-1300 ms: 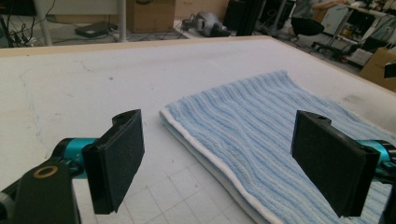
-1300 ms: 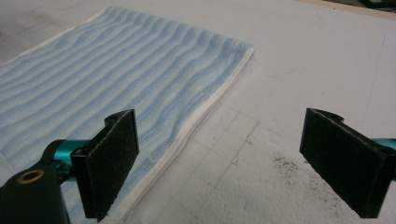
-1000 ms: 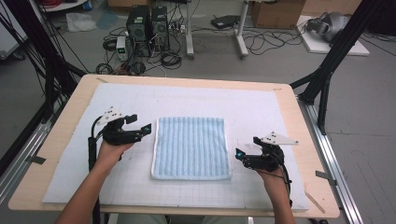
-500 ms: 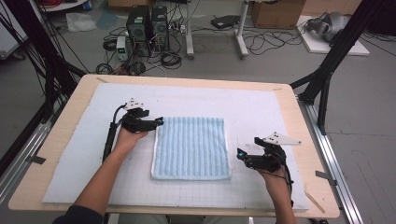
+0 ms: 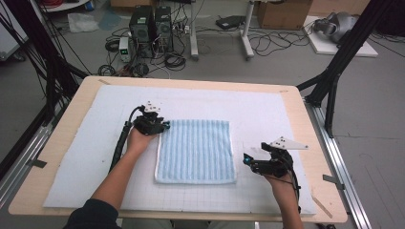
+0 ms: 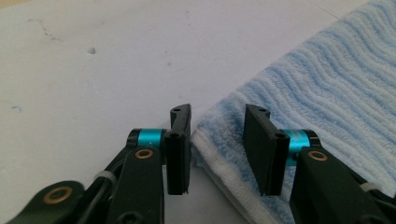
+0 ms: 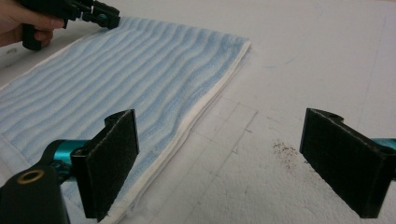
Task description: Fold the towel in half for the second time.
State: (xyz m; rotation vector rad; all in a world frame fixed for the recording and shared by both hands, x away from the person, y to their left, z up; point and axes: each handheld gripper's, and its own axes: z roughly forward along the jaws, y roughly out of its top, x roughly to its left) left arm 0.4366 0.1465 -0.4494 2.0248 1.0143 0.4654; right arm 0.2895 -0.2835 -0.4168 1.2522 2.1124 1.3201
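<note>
A blue striped towel with a white hem lies flat in the middle of the white mat. My left gripper sits low at the towel's far left corner. In the left gripper view its jaws have just been closing and straddle that corner of the towel, with a gap still between the pads. My right gripper rests on the mat beside the towel's near right corner. Its jaws stand wide open with nothing between them, and the towel lies to their left.
The mat covers a wooden table with metal rails along both sides. Computer cases, cables and a black frame leg stand on the floor beyond the far edge. Bare mat lies left, right and behind the towel.
My left hand moved forward and right to the towel's far left corner and came lower, and its jaws narrowed. The right hand stayed put.
</note>
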